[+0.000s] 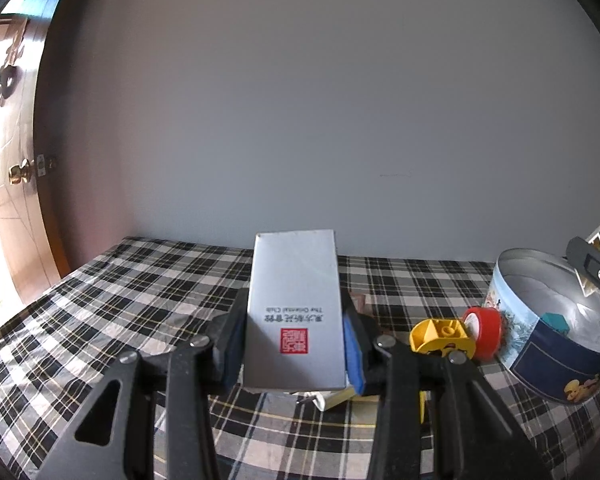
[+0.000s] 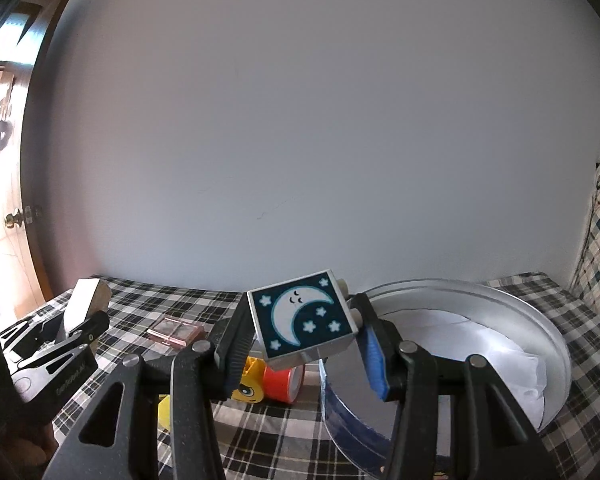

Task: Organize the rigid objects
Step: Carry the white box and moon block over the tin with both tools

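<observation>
Plaid cloth (image 1: 100, 300) covers the surface under both grippers, with a bare pale wall behind it. In the left wrist view, the left gripper (image 1: 294, 344) is clenched on a tall silver box (image 1: 294, 300) with a red seal printed on it; the blue pads press its two long sides and the box stands lifted off the cloth, leaning slightly away. At about 3 o'clock from that box lie a yellow toy block (image 1: 438, 334) and, touching it, a red tape roll (image 1: 485, 332). Further toward 3 o'clock sits a round tin (image 1: 540, 364) with a dark blue printed wall, just beside the tape roll.

In the right wrist view, the right gripper (image 2: 304, 344) grasps a grey toy block (image 2: 304, 316) whose dark face shows a white moon and stars. It is tilted and held above the cloth, at about 9 o'clock from the tin's open rim. White paper (image 2: 480, 344) lines the inside of the tin. At 9 o'clock from the moon block, a small pink case (image 2: 175, 330) lies flat on the cloth.
</observation>
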A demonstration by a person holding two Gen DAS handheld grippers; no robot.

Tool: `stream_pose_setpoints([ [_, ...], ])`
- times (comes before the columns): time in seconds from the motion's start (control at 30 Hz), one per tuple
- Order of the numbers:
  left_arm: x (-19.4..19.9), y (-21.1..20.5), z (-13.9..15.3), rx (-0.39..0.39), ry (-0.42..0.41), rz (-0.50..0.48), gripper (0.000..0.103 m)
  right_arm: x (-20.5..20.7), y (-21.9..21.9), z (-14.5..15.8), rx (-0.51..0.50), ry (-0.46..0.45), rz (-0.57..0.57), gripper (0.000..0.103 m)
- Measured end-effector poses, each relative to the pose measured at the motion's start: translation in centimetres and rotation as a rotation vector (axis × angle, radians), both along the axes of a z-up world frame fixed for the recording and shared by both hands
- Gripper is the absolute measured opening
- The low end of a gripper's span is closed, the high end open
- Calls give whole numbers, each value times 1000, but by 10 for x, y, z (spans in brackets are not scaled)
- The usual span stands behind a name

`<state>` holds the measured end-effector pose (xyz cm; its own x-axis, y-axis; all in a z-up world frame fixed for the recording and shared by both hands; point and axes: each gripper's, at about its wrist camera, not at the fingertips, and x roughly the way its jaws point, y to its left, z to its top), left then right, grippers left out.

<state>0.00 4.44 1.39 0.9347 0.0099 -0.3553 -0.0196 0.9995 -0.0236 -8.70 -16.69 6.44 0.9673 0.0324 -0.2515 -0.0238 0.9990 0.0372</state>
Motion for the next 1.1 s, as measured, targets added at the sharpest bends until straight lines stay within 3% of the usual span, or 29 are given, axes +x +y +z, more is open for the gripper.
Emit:
stream_pose_setpoints([
  [0.37, -1, -8, 0, -6, 2, -7, 40, -2, 5, -1, -29, -21, -18, 51],
  [0.6, -5, -27, -1, -24, 11, -39, 40, -11, -9, -12, -168, -71, -53, 51],
  [1.1, -17, -85, 2, -1, -11, -120, 40, -17, -86, -8, -103, -88, -182, 51],
])
